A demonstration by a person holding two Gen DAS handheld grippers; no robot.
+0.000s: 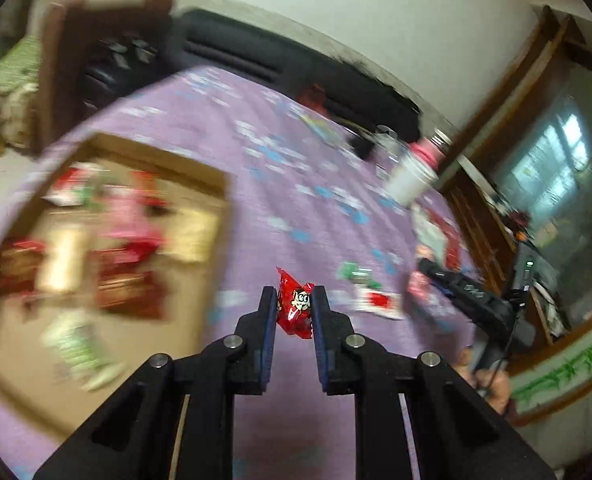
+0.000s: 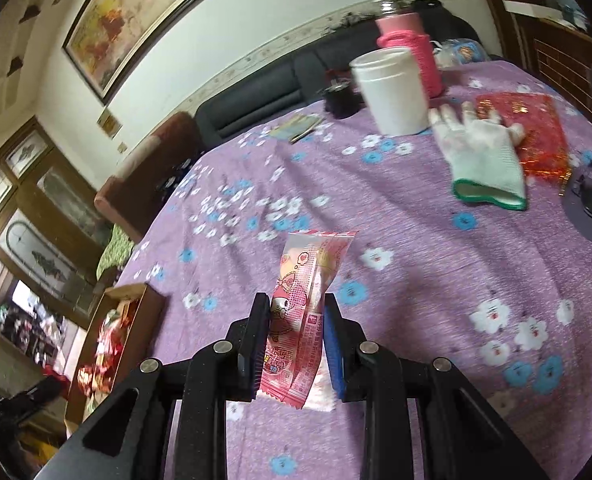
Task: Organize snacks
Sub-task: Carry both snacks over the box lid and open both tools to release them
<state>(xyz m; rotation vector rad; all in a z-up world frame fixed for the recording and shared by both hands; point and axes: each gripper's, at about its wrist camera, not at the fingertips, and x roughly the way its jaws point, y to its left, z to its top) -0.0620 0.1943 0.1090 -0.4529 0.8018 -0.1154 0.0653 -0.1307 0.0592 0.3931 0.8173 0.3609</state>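
Several blurred red, pink and green snack packets fill the shallow brown cardboard box (image 1: 212,184) on the purple flowered tablecloth (image 1: 256,184). Right of it, above the cloth, the left gripper (image 1: 294,308) pinches a small red candy packet with a cartoon face (image 1: 294,308) between narrow jaws. The right gripper (image 2: 296,336) clamps a tall pink cartoon-printed snack wrapper (image 2: 307,304), standing upright.

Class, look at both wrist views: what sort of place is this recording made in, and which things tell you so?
Most likely a home living or dining room. A dark sofa stands against the wall, a framed painting hangs above it, and the table wears a purple flowered cloth.
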